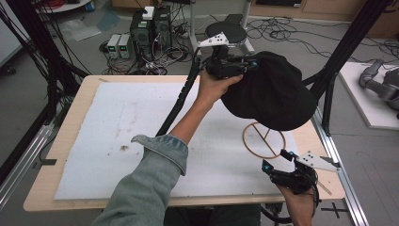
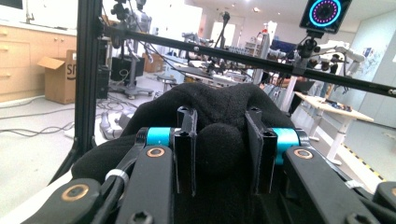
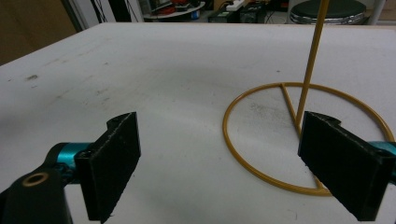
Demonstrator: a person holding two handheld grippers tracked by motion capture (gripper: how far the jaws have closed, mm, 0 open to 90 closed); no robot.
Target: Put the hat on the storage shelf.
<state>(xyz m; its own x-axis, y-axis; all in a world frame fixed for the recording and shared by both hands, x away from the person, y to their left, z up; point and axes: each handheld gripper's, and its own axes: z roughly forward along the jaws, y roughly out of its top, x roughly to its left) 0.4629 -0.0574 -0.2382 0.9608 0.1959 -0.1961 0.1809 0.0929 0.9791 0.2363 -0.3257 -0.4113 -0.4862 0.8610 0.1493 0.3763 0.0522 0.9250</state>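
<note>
In the high view, a black cap (image 1: 270, 94) is held up above the gold stand (image 1: 264, 140), whose ring base lies on the white mat (image 1: 117, 136) near the mat's right edge. The cap is gripped at its left side by the left gripper (image 1: 242, 63), carried in a raised hand (image 1: 214, 87) with a denim sleeve (image 1: 150, 179) behind it. The cap hangs over the far part of the ring and hides the upper end of the stand's rod. The right gripper (image 1: 275, 160) is held low, just beside the near right edge of the ring, with its 2 jaws spread and nothing between them.

In the left gripper view, the left gripper (image 2: 219, 154) is seen closed narrowly on a fold of the cap (image 2: 210, 102); black fabric bulges between the 2 jaws and fills the space beyond them. A black frame bar (image 2: 261, 63) is seen past the cap.

In the right gripper view, the right gripper (image 3: 219, 154) is seen wide apart and empty. The stand (image 3: 308, 88) is seen ahead and to the right, its ring flat on the mat (image 3: 163, 79) and its thin rod rising upright from the ring's crossbar. The right jaw overlaps the near right part of the ring; whether it is touched cannot be told.
</note>
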